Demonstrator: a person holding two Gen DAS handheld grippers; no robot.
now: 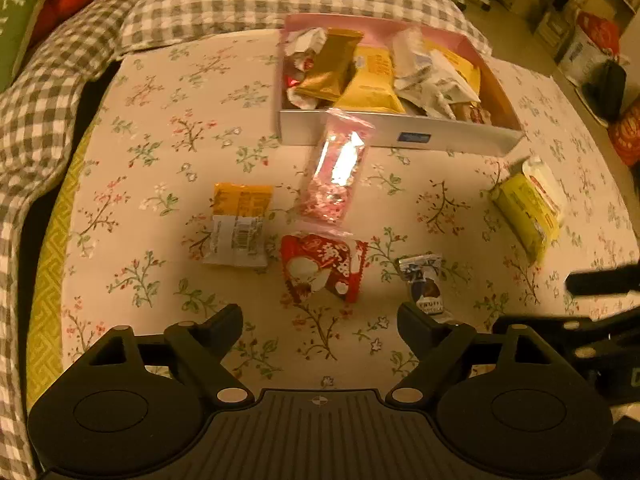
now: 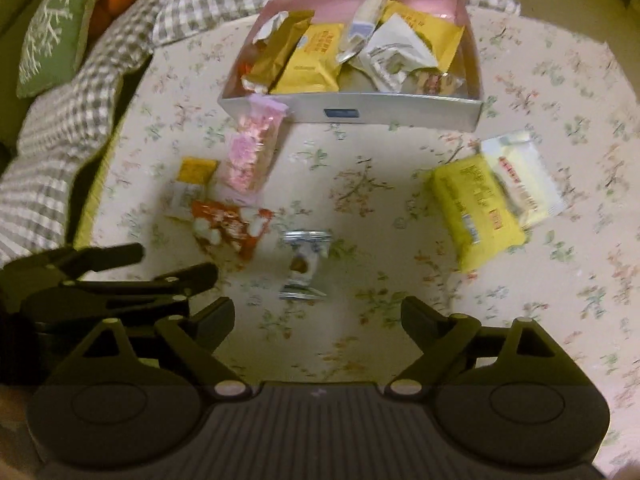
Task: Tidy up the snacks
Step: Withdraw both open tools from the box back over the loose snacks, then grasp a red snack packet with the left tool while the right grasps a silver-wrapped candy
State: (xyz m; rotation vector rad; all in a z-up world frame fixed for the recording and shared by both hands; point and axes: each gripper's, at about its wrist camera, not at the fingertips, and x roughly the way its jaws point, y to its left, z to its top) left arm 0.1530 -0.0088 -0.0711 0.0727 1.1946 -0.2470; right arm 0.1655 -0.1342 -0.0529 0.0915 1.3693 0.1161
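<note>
Both tools hover side by side over a bed covered with a floral-print cloth (image 1: 168,128). The left hand-held gripper (image 1: 320,322) has its jaws spread wide with nothing between them, and the right hand-held gripper (image 2: 318,316) is just as wide and empty.

At the far side of the cloth sits a shallow white cardboard box with a pink lining (image 1: 400,136), piled with gold, yellow and white snack packets. A clear pink-speckled wrapper (image 1: 338,168) leans with its far end against the box's near wall. Left of it lies an orange-and-white packet (image 1: 240,224). Nearer, a red-and-white sachet (image 1: 322,266) lies in front of the left tool, with a small blue-and-white truffle sweet (image 1: 425,282) to its right, close to that tool's right finger. Well to the right rests a bright yellow bag (image 2: 476,212), overlapping what seems to be a pale cream packet (image 2: 524,178); the blur makes it hard to judge. A grey gingham duvet (image 1: 36,128) lies bunched along the left.
</note>
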